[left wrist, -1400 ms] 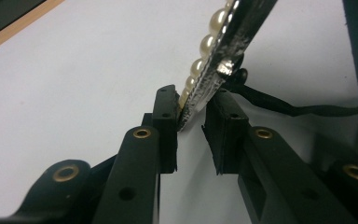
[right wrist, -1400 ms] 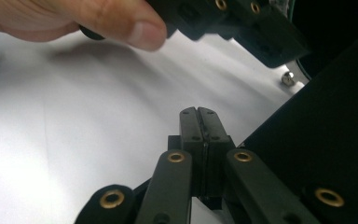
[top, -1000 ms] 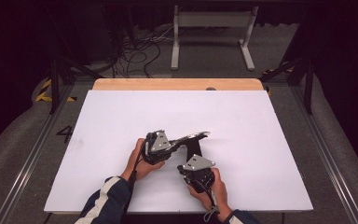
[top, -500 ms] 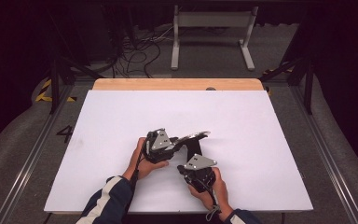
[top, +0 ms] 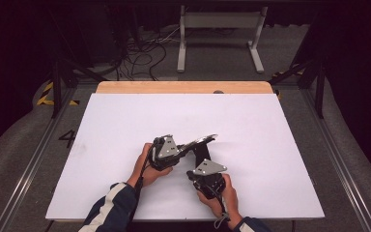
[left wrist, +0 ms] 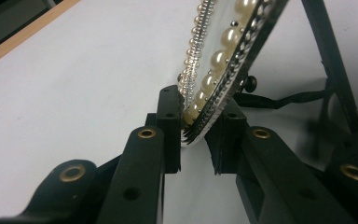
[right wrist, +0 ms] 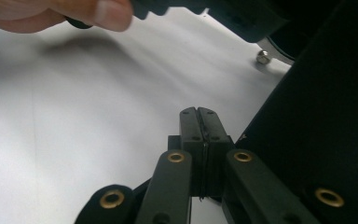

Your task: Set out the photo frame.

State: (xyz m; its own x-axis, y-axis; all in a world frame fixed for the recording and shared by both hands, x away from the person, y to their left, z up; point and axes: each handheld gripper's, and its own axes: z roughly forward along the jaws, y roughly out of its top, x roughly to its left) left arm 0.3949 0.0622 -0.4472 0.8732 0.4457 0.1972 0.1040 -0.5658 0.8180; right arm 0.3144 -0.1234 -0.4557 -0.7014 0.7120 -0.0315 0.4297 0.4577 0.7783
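A silver picture frame (top: 202,140) edged with pearls (left wrist: 220,59) is tilted up off the white table (top: 125,121) near its front middle. My left gripper (top: 185,147) reaches it from the left. Its jaws have just been closing, and the pads press on the frame's lower edge (left wrist: 193,128), one on the pearl face, one on the dark back. The frame's black stand (left wrist: 328,46) reaches down to the table behind it. My right gripper (top: 201,160) is shut with nothing between its pads (right wrist: 199,116), right beside the black stand (right wrist: 317,116).
The person's left hand (right wrist: 74,11) shows at the top of the right gripper view. A wooden strip (top: 183,87) runs along the table's far edge. Beyond it are cables (top: 140,53) and a metal stand (top: 220,29) on the floor.
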